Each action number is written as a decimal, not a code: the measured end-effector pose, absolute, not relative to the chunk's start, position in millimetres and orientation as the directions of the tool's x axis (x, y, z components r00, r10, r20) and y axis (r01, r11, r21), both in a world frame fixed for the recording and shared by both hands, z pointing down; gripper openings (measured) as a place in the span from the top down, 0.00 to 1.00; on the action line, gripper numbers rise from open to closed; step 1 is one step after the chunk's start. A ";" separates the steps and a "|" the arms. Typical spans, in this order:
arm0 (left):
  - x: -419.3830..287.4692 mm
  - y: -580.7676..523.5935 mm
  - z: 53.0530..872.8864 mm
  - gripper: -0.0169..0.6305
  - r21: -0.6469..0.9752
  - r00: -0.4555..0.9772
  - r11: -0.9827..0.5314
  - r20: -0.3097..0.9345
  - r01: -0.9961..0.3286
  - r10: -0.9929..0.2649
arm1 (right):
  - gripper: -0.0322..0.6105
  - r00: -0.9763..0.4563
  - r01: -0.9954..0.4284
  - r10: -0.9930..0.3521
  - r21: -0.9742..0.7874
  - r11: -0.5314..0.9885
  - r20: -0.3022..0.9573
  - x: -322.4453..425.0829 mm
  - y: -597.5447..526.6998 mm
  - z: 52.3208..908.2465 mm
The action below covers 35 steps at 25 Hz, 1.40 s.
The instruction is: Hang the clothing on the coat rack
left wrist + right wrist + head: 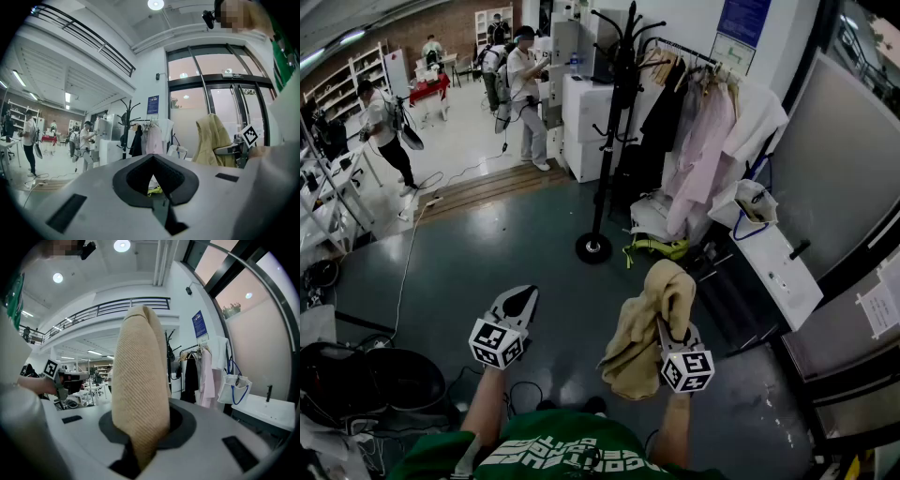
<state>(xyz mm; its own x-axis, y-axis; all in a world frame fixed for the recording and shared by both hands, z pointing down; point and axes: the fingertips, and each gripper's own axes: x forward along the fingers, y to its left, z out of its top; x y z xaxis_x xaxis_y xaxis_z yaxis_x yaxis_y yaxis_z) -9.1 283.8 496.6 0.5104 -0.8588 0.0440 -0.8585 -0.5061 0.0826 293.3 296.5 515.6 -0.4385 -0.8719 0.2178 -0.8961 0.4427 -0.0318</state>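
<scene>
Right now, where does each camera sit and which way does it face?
Head view: on the person's head, steeply down at the floor and coat rack; forearms, left gripper, right gripper show.
Left gripper view: on the left gripper, level over closed, empty jaws towards the coat rack.
Right gripper view: on the right gripper, along jaws clamping the beige garment.
Shared: both gripper views show the coat rack and the other gripper.

clothing (652,319): tan, seemingly ribbed, bunched, held aloft | coat rack (608,141): black, upright, well beyond it
</scene>
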 end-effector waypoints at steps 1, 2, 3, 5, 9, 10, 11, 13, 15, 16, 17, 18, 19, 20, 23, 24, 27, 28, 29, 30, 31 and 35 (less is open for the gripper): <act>-7.0 283.9 497.9 0.97 0.083 0.507 -0.503 0.045 -0.860 -0.861 | 0.82 -0.441 -0.895 -0.870 -0.032 0.446 0.219 295.5 295.8 516.6; -4.7 283.8 499.1 0.97 0.084 0.504 -0.500 0.046 -0.862 -0.862 | 0.82 -0.444 -0.893 -0.868 -0.032 0.448 0.221 297.9 295.2 517.6; -1.9 283.7 500.1 0.97 0.084 0.502 -0.497 0.048 -0.863 -0.863 | 0.82 -0.446 -0.892 -0.867 -0.032 0.451 0.222 300.6 294.7 518.5; 4.7 283.1 501.3 0.97 0.084 0.500 -0.496 0.051 -0.865 -0.864 | 0.82 -0.449 -0.891 -0.865 -0.033 0.453 0.225 306.7 294.2 520.0; 13.6 284.8 501.3 0.97 0.080 0.489 -0.484 0.054 -0.871 -0.871 | 0.82 -0.464 -0.883 -0.855 -0.036 0.469 0.231 314.2 291.6 524.0; 14.6 285.8 501.0 0.97 0.079 0.483 -0.478 0.055 -0.875 -0.874 | 0.82 -0.470 -0.879 -0.852 -0.037 0.475 0.232 315.0 290.6 524.5; 15.9 286.9 500.9 0.97 0.079 0.476 -0.472 0.056 -0.878 -0.878 | 0.82 -0.476 -0.876 -0.848 -0.038 0.481 0.232 316.0 289.6 524.7; 19.5 289.4 501.4 0.97 0.078 0.465 -0.460 0.059 -0.884 -0.883 | 0.82 -0.489 -0.869 -0.841 -0.040 0.494 0.231 318.5 287.6 524.7; 24.7 292.4 502.4 0.97 0.075 0.457 -0.453 0.063 -0.889 -0.887 | 0.82 -0.500 -0.862 -0.835 -0.041 0.505 0.230 321.4 285.8 525.0; 27.4 293.9 503.3 0.97 0.073 0.455 -0.451 0.065 -0.890 -0.888 | 0.82 -0.504 -0.859 -0.832 -0.040 0.510 0.230 322.8 284.9 525.7; 30.0 295.3 504.6 0.97 0.071 0.455 -0.450 0.067 -0.890 -0.888 | 0.82 -0.509 -0.857 -0.830 -0.039 0.515 0.230 323.7 283.8 526.7; 31.9 296.3 506.2 0.97 0.068 0.454 -0.450 0.071 -0.890 -0.888 | 0.82 -0.513 -0.854 -0.827 -0.038 0.519 0.231 324.1 282.6 527.8; 33.1 296.8 507.9 0.97 0.065 0.454 -0.450 0.078 -0.891 -0.888 | 0.82 -0.516 -0.852 -0.824 -0.037 0.523 0.233 323.8 281.3 528.9; 33.6 296.8 509.4 0.97 0.062 0.454 -0.450 0.084 -0.891 -0.887 | 0.82 -0.519 -0.850 -0.822 -0.036 0.526 0.234 323.2 280.2 529.7; 36.0 294.4 511.0 0.97 0.062 0.457 -0.453 0.092 -0.889 -0.885 | 0.82 -0.521 -0.848 -0.820 -0.039 0.528 0.238 324.5 277.4 530.2; 37.7 292.9 511.6 0.97 0.066 0.461 -0.456 0.091 -0.887 -0.883 | 0.82 -0.517 -0.850 -0.821 -0.035 0.525 0.240 326.1 275.9 530.0; 40.8 285.5 515.2 0.97 0.073 0.484 -0.479 0.092 -0.875 -0.870 | 0.82 -0.501 -0.859 -0.831 -0.023 0.511 0.241 325.9 272.6 527.0; 41.2 281.9 516.5 0.97 0.075 0.494 -0.489 0.093 -0.869 -0.864 | 0.82 -0.497 -0.862 -0.834 -0.021 0.507 0.238 323.7 271.6 525.4; 42.1 277.1 517.8 0.97 0.077 0.505 -0.499 0.094 -0.863 -0.858 | 0.82 -0.493 -0.864 -0.837 -0.019 0.503 0.236 321.8 269.7 524.0; 43.7 270.8 519.3 0.97 0.079 0.515 -0.509 0.093 -0.857 -0.852 | 0.82 -0.489 -0.866 -0.840 -0.017 0.500 0.235 320.6 266.8 523.0; 45.8 263.1 520.7 0.97 0.081 0.525 -0.519 0.091 -0.851 -0.846 | 0.82 -0.484 -0.869 -0.843 -0.014 0.495 0.235 320.5 262.9 522.6; 45.0 224.4 521.4 0.97 0.092 0.554 -0.547 0.073 -0.832 -0.829 | 0.82 -0.451 -0.886 -0.858 -0.004 0.465 0.246 322.2 243.7 523.3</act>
